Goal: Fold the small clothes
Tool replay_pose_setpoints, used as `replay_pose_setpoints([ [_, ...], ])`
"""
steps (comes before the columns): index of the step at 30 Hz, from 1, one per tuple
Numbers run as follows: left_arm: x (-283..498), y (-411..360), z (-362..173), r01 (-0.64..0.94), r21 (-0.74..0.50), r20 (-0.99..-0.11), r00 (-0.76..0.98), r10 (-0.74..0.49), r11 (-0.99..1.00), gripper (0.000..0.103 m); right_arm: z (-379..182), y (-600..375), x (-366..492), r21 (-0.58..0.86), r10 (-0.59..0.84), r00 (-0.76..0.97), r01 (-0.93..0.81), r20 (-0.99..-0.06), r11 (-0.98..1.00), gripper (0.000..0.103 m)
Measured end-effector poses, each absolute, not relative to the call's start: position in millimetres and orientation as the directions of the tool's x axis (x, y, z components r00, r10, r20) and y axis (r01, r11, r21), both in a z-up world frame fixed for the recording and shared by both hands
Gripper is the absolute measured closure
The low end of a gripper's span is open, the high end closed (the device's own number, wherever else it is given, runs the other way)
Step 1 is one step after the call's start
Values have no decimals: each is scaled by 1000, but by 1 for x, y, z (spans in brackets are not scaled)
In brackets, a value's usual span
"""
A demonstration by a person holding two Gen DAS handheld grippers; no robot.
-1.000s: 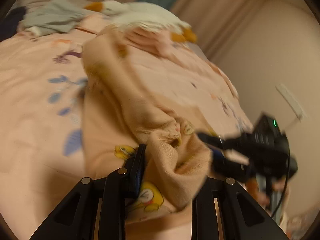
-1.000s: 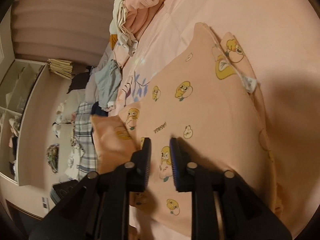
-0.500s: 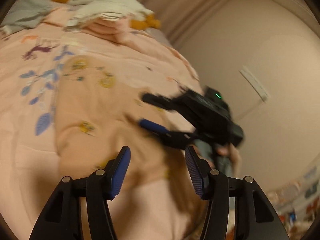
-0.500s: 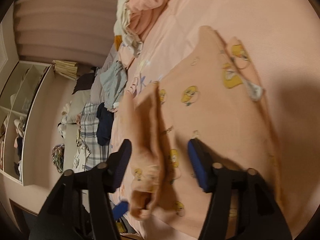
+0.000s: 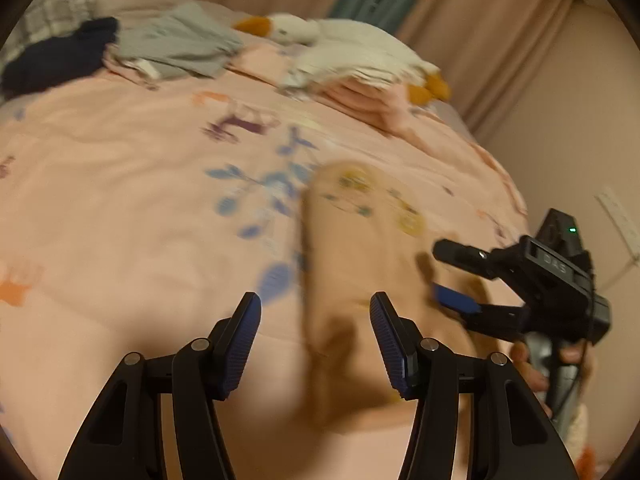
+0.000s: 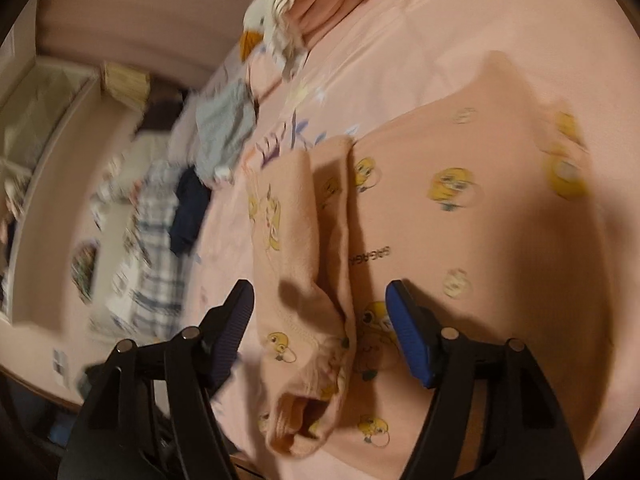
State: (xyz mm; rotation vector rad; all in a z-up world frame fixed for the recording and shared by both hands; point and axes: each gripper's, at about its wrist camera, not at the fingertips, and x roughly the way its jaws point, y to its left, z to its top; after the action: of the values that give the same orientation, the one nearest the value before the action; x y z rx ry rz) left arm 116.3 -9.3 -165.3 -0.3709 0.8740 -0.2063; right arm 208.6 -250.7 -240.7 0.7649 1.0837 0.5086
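A peach garment with yellow cartoon prints [image 6: 460,216] lies on the pink bedspread [image 5: 120,184]. Its long sleeve [image 6: 304,248] is folded over the body. In the left wrist view the garment [image 5: 352,248] lies ahead, blurred. My left gripper [image 5: 316,336] is open and empty above the garment's near end. My right gripper [image 6: 320,320] is open and empty just above the folded sleeve. The right gripper also shows in the left wrist view [image 5: 456,276], at the garment's right edge.
A white plush goose [image 5: 340,52] and folded pink clothes [image 5: 372,100] lie at the bed's far side. Grey [image 5: 176,48] and navy [image 5: 56,60] clothes lie at the far left. A wall [image 5: 560,120] stands to the right. Shelves [image 6: 36,120] stand beyond the bed.
Both grippers have let go of the garment and opened. The sleeve now lies folded over the body. Both grippers have drawn back a little.
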Motion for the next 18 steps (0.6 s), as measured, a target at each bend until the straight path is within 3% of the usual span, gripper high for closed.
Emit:
replay_pose_setpoints([
  [2,124,0,-173,-16,-433,-717,612,-333,901,47,-247,-238,219,764,714,372,-20,-593,645,35],
  [4,132,7,-183,-49,-488,-734,564,-380,871,47,-255,-225,228,768,729,342,-32,-593,640,46],
  [5,136,9,-189,-70,-511,-742,539,-398,857,48,-256,-221,230,765,729,337,-41,-595,643,56],
  [11,140,14,-206,-152,-516,-786,474,-396,843,48,-263,-216,224,765,723,397,-74,-566,639,87],
  [18,137,9,-204,-157,-483,-792,497,-354,861,47,-241,-243,211,815,735,499,-93,-459,572,93],
])
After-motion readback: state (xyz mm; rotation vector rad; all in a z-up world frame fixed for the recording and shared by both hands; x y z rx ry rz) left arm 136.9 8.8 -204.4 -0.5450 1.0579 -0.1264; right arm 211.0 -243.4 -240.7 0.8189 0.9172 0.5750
